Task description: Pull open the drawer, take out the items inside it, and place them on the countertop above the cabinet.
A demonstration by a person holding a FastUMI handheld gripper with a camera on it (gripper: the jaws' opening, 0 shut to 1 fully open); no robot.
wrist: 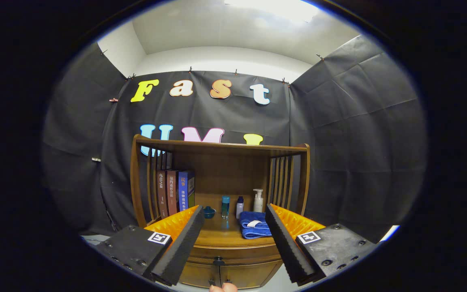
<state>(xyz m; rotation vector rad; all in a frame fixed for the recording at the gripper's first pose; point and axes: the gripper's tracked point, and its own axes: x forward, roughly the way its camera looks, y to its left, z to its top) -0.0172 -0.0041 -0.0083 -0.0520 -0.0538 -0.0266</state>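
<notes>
From the gripper view, the gripper (233, 231) hangs in front of a wooden cabinet (219, 259), its jaws spread wide with nothing between them but open air. Each finger carries a small square marker near its base.

Between and just beyond the fingers lies the bench (221, 235), the cabinet's wooden top. On it, toward the right finger, sits a folded blue towel (254, 225) with a white tag on top. Behind the towel, against the back panel, stands a white pump bottle (258, 200). Just left of that is a small white bottle with a dark cap (239, 207), and left again a slim blue bottle (226, 206). A small blue bowl (208, 211) rests near the tip of the left finger.

Further left, three books (175, 191) stand upright against the slatted side of the wooden frame (221, 147) that rises over the bench, one of them blue and two reddish-brown.

Below the bench edge runs the drawer (233, 256), its front flush with the cabinet and so closed, with a small dark knob (218, 260) at its middle. Whatever is inside it is hidden. Underneath the drawer, two cabinet doors meet at a centre seam. A fingertip of the person's hand (223, 288) peeks in below the cabinet, between the two fingers.
</notes>
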